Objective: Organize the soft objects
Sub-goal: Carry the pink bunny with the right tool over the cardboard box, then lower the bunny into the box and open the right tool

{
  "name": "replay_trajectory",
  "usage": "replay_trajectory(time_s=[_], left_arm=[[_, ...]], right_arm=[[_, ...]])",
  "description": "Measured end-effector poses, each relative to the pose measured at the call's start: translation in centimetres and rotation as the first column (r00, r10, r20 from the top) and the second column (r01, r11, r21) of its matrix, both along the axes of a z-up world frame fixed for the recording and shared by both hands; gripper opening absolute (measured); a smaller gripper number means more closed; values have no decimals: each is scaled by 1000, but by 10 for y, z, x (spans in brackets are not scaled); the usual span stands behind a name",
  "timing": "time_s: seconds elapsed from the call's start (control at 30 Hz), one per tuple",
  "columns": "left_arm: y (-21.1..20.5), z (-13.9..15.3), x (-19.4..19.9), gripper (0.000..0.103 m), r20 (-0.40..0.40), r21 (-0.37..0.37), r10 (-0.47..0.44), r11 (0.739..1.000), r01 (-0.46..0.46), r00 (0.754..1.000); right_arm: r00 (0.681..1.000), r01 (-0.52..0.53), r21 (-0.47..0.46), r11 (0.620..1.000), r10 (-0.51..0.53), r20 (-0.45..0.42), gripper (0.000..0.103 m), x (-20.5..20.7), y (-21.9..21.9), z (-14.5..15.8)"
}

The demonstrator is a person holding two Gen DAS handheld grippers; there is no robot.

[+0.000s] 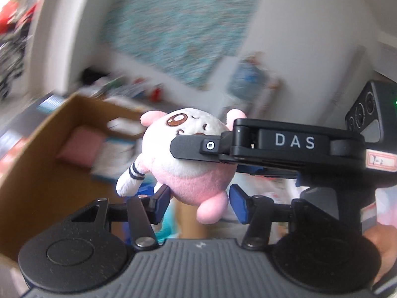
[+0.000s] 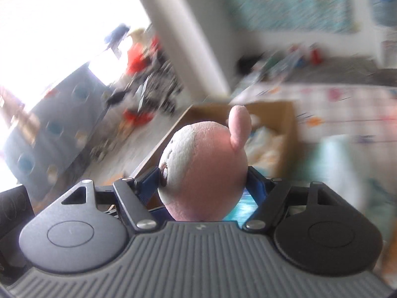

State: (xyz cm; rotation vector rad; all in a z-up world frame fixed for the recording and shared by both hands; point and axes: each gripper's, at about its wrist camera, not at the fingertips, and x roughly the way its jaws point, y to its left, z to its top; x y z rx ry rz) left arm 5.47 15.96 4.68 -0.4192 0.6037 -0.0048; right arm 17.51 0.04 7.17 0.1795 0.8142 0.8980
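pink-and-white plush toy (image 1: 188, 159) sits clamped in the right gripper (image 2: 203, 181), held in the air. left gripper (image 1: 199, 202) stands released, pads either side of the toy's foot. cardboard box (image 1: 49, 149) lies at nine o'clock, blurred.

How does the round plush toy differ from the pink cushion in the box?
The round pink and white plush toy is ball-shaped; the flat pink cushion is squarish. The toy has a white face; the cushion looks plain pink. The toy is held up; the cushion lies in the cardboard box. Both show pink.
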Motion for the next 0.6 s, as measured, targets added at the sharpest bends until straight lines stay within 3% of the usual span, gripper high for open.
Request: replay_trajectory(time_s=[0.17, 0.33, 0.47, 0.6], left_arm=[[49, -28, 27, 53, -178, -40, 73, 996, -81, 981], [73, -49, 50, 53, -313, -50, 98, 992, -119, 945], [97, -65, 49, 53, -379, -154, 88, 976, -157, 921], [105, -71, 46, 53, -404, -172, 98, 968, -181, 910]], right_arm=[[984, -126, -107, 986, 111, -141, 73, 30, 84, -25], [952, -188, -189, 964, 132, -275, 73, 50, 135, -63], [943, -214, -260, 942, 130, -306, 73, 65, 154, -90], [943, -240, -336, 911, 137, -302, 74, 79, 161, -114]])
